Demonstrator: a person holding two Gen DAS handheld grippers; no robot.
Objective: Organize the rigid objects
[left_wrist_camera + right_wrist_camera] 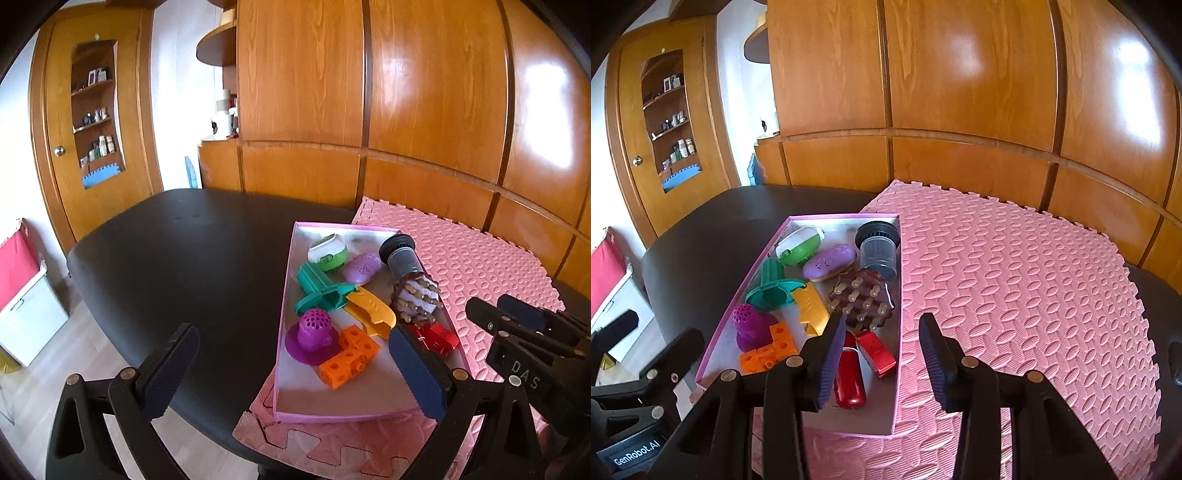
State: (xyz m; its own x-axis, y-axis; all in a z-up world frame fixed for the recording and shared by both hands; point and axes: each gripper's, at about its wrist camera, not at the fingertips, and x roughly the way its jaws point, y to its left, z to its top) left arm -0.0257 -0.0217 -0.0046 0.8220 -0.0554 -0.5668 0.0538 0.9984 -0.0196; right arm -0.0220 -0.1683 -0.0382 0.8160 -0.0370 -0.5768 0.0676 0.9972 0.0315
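box [897, 325]: shallow, pink-rimmed, on the pink foam mat [1015, 295]; holds all the toys in view, among them an orange block cluster [349, 356].
step: sorting looks finished, probably.
left gripper [295, 369]: jaws spread wide, empty, box's near-left corner between them.
right gripper [882, 354]: partly open, empty, over the box's right wall.
next: retreat toward 6 o'clock.
room: bare mat at 3 o'clock, black table [184, 258] at 9.

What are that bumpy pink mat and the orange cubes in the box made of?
The pink mat looks like soft foam: matte, embossed, with jigsaw edges. The orange cubes look like hard moulded plastic, smooth and slightly glossy, with round peg holes. The box seems to be cardboard.
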